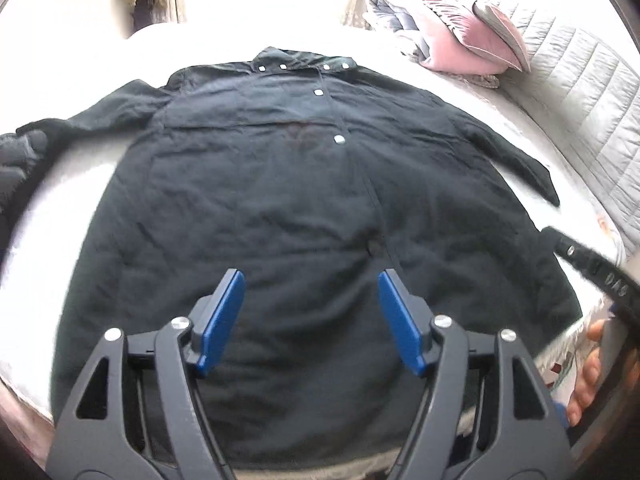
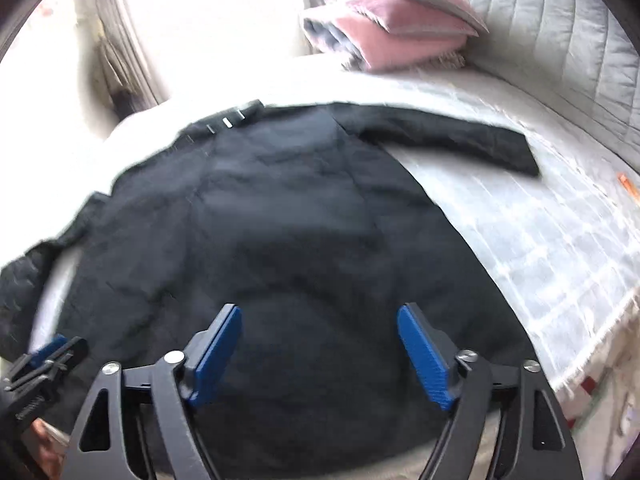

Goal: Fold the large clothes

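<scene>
Left wrist alone shows coat [image 1: 280,200] snaps [image 1: 339,139]; both tongs [image 1: 311,280] [image 2: 319,316] spread, empty

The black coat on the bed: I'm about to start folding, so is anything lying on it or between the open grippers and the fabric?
Nothing visible does. The black coat lies spread flat on the bed, nothing on top of it. The left gripper and right gripper are open above its lower part. The pink bedding sits well beyond the collar.
</scene>
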